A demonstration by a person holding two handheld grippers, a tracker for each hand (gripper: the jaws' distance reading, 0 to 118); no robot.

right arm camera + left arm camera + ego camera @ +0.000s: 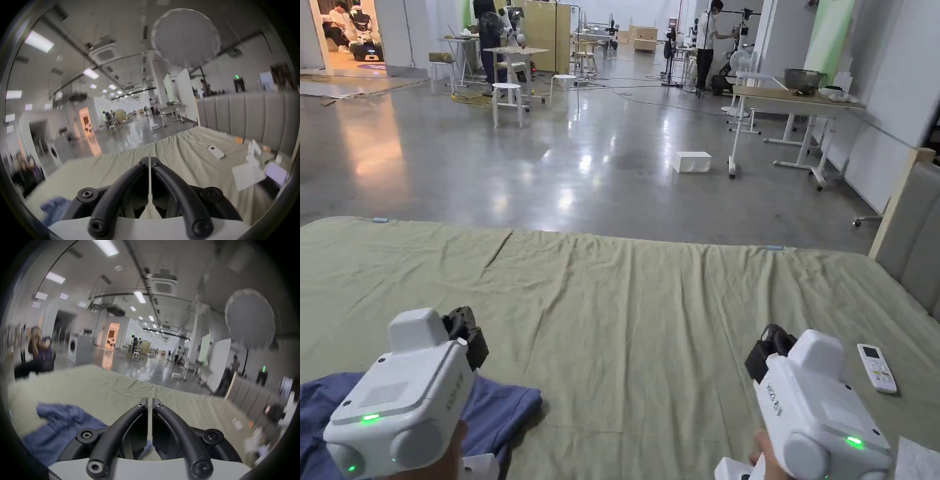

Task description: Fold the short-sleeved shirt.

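Both grippers, left point(464, 334) and right point(770, 350), jaws pressed together (gripping nothing), above wide sheet point(650, 312); shirt point(494, 412) bunched bottom-left.

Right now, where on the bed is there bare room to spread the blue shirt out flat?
The wide green sheet lies bare between the blue shirt at the near left and the white remote at the right, up to the far edge. It is crowded by the headboard, where papers and small items lie.
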